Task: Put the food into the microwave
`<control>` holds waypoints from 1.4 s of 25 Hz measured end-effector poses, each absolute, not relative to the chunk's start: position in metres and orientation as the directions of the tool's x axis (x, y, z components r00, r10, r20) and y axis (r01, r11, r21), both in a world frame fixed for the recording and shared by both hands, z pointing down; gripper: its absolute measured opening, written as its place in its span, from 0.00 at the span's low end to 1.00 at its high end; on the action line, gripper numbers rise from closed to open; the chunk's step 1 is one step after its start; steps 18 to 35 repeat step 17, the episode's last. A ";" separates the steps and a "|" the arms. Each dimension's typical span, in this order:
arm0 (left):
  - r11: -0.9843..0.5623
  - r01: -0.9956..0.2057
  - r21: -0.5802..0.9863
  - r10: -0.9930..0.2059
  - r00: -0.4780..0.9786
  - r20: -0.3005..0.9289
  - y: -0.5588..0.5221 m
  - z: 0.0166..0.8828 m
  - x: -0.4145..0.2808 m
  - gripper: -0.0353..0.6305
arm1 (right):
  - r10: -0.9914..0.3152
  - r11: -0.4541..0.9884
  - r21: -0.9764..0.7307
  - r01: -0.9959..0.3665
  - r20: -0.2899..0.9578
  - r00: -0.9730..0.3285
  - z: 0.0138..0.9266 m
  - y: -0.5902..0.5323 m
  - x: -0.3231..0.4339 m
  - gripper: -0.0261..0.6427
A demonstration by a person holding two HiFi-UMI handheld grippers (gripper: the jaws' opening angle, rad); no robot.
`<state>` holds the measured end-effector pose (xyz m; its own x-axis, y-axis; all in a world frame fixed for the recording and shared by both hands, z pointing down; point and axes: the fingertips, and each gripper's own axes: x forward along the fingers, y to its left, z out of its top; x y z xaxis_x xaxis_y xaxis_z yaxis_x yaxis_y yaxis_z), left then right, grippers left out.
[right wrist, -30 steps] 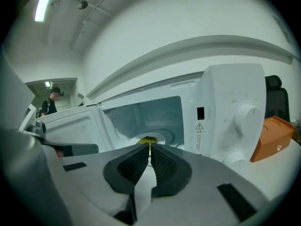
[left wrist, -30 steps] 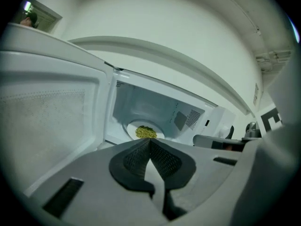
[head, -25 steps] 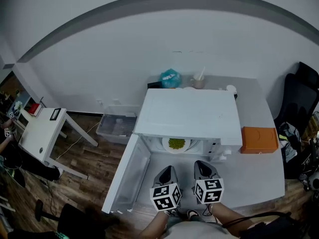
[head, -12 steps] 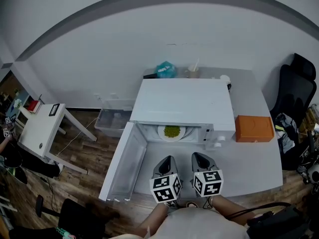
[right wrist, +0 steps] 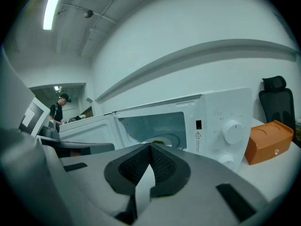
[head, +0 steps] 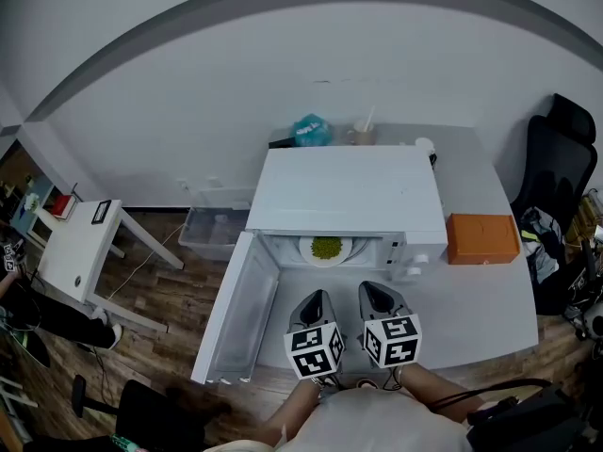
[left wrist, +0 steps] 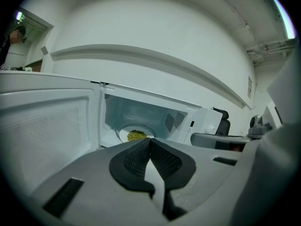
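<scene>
A white microwave (head: 347, 196) stands on the grey table (head: 471, 314) with its door (head: 237, 314) swung open to the left. Inside it a white plate of green food (head: 326, 248) rests on the turntable; the same food (left wrist: 137, 135) shows in the left gripper view and just peeks over the jaws as the food (right wrist: 157, 142) in the right gripper view. My left gripper (head: 315, 302) and right gripper (head: 373, 298) hover side by side in front of the opening, both shut and empty. The left gripper (left wrist: 149, 141) and right gripper (right wrist: 150, 147) point at the cavity.
An orange box (head: 482, 238) lies right of the microwave, also the orange box (right wrist: 269, 139). Behind the microwave are a blue bag (head: 312, 130) and a cup (head: 362, 135). A black chair (head: 562, 172) is at right, a small white table (head: 80, 248) and a clear bin (head: 215, 229) at left.
Both grippers stay shut and together in front of the open microwave. The view has shifted slightly as the head moved; the plate of food has not moved.
</scene>
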<state>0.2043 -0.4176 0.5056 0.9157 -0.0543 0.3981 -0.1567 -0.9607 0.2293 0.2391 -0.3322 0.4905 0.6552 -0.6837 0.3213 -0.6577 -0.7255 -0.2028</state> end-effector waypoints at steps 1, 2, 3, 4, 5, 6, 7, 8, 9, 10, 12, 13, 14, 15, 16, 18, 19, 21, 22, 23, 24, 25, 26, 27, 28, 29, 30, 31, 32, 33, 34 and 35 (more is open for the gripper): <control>-0.961 -0.156 0.230 -0.054 0.916 0.397 -0.418 0.505 0.205 0.06 | -0.682 -0.727 -0.201 -0.656 0.322 0.657 0.491 -0.333 0.240 0.06; -0.960 -0.156 0.231 -0.053 0.917 0.396 -0.420 0.505 0.205 0.06 | -0.680 -0.729 -0.200 -0.655 0.323 0.658 0.490 -0.333 0.240 0.06; -0.960 -0.156 0.233 -0.053 0.917 0.396 -0.421 0.505 0.206 0.06 | -0.679 -0.730 -0.199 -0.654 0.324 0.659 0.491 -0.334 0.240 0.06; -0.959 -0.157 0.234 -0.053 0.916 0.397 -0.422 0.505 0.206 0.06 | -0.677 -0.732 -0.198 -0.652 0.326 0.660 0.491 -0.334 0.241 0.06; -0.959 -0.158 0.235 -0.053 0.916 0.398 -0.424 0.506 0.206 0.06 | -0.675 -0.733 -0.197 -0.651 0.328 0.661 0.491 -0.335 0.241 0.06; -0.959 -0.159 0.237 -0.053 0.915 0.400 -0.425 0.507 0.206 0.06 | -0.672 -0.735 -0.196 -0.649 0.330 0.663 0.492 -0.335 0.241 0.06; -0.958 -0.159 0.238 -0.052 0.914 0.402 -0.425 0.508 0.206 0.06 | -0.670 -0.737 -0.195 -0.647 0.332 0.664 0.493 -0.335 0.241 0.06; -0.958 -0.160 0.239 -0.051 0.913 0.404 -0.426 0.509 0.206 0.06 | -0.668 -0.739 -0.194 -0.645 0.334 0.665 0.494 -0.335 0.241 0.06; -0.957 -0.159 0.241 -0.050 0.912 0.406 -0.426 0.510 0.205 0.06 | -0.666 -0.741 -0.193 -0.643 0.336 0.666 0.495 -0.334 0.240 0.06; -0.957 -0.159 0.242 -0.048 0.912 0.408 -0.426 0.511 0.205 0.06 | -0.664 -0.742 -0.193 -0.642 0.339 0.666 0.495 -0.334 0.240 0.06; -0.957 -0.158 0.245 -0.045 0.910 0.412 -0.426 0.513 0.205 0.06 | -0.661 -0.745 -0.190 -0.640 0.344 0.667 0.497 -0.334 0.240 0.06; -0.956 -0.158 0.246 -0.044 0.909 0.414 -0.426 0.514 0.205 0.06 | -0.659 -0.746 -0.189 -0.639 0.346 0.668 0.498 -0.334 0.240 0.06; -0.956 -0.158 0.247 -0.043 0.908 0.416 -0.427 0.515 0.205 0.06 | -0.657 -0.747 -0.187 -0.638 0.348 0.668 0.498 -0.334 0.240 0.06; -0.956 -0.159 0.248 -0.042 0.907 0.418 -0.427 0.516 0.204 0.06 | -0.655 -0.749 -0.186 -0.636 0.350 0.669 0.499 -0.334 0.239 0.06; -0.955 -0.159 0.249 -0.041 0.907 0.420 -0.428 0.516 0.204 0.06 | -0.653 -0.751 -0.185 -0.634 0.352 0.670 0.500 -0.334 0.239 0.06; -0.955 -0.159 0.250 -0.041 0.906 0.422 -0.428 0.517 0.203 0.06 | -0.651 -0.752 -0.184 -0.633 0.353 0.672 0.501 -0.335 0.239 0.06; -0.955 -0.159 0.250 -0.041 0.906 0.422 -0.428 0.517 0.203 0.06 | -0.651 -0.752 -0.184 -0.633 0.353 0.672 0.501 -0.335 0.239 0.06; -0.955 -0.159 0.250 -0.041 0.906 0.422 -0.428 0.517 0.203 0.06 | -0.651 -0.752 -0.184 -0.633 0.353 0.672 0.501 -0.335 0.239 0.06; -0.955 -0.159 0.250 -0.041 0.906 0.422 -0.428 0.517 0.203 0.06 | -0.651 -0.752 -0.184 -0.633 0.353 0.672 0.501 -0.335 0.239 0.06; -0.955 -0.159 0.250 -0.041 0.906 0.422 -0.428 0.517 0.203 0.06 | -0.651 -0.752 -0.184 -0.633 0.353 0.672 0.501 -0.335 0.239 0.06; -0.955 -0.159 0.250 -0.041 0.906 0.422 -0.428 0.517 0.203 0.06 | -0.651 -0.752 -0.184 -0.633 0.353 0.672 0.501 -0.335 0.239 0.06; -0.955 -0.159 0.250 -0.041 0.906 0.422 -0.428 0.517 0.203 0.06 | -0.651 -0.752 -0.184 -0.633 0.353 0.672 0.501 -0.335 0.239 0.06; -0.955 -0.159 0.250 -0.041 0.906 0.422 -0.428 0.517 0.203 0.06 | -0.651 -0.752 -0.184 -0.633 0.353 0.672 0.501 -0.335 0.239 0.06; -0.955 -0.159 0.250 -0.041 0.906 0.422 -0.428 0.517 0.203 0.06 | -0.651 -0.752 -0.184 -0.633 0.353 0.672 0.501 -0.335 0.239 0.06; -0.955 -0.159 0.250 -0.041 0.906 0.422 -0.428 0.517 0.203 0.06 | -0.651 -0.752 -0.184 -0.633 0.353 0.672 0.501 -0.335 0.239 0.06; -0.955 -0.159 0.250 -0.041 0.906 0.422 -0.428 0.517 0.203 0.06 | -0.651 -0.752 -0.184 -0.633 0.353 0.672 0.501 -0.335 0.239 0.06; -0.955 -0.159 0.250 -0.041 0.906 0.422 -0.428 0.517 0.203 0.06 | -0.651 -0.752 -0.184 -0.633 0.353 0.672 0.501 -0.335 0.239 0.06; -0.955 -0.159 0.250 -0.041 0.906 0.422 -0.428 0.517 0.203 0.06 | -0.651 -0.752 -0.184 -0.633 0.353 0.672 0.501 -0.335 0.239 0.06; -0.955 -0.159 0.250 -0.041 0.906 0.422 -0.428 0.517 0.203 0.06 | -0.651 -0.752 -0.184 -0.633 0.353 0.672 0.501 -0.335 0.239 0.06; -0.955 -0.159 0.250 -0.041 0.906 0.422 -0.428 0.517 0.203 0.06 | -0.651 -0.752 -0.184 -0.633 0.353 0.672 0.501 -0.335 0.239 0.06; -0.955 -0.159 0.250 -0.041 0.906 0.422 -0.428 0.517 0.203 0.06 | -0.651 -0.752 -0.184 -0.633 0.353 0.672 0.501 -0.335 0.239 0.06; -0.955 -0.159 0.250 -0.041 0.906 0.422 -0.428 0.517 0.203 0.06 | -0.651 -0.752 -0.184 -0.633 0.353 0.672 0.501 -0.335 0.239 0.06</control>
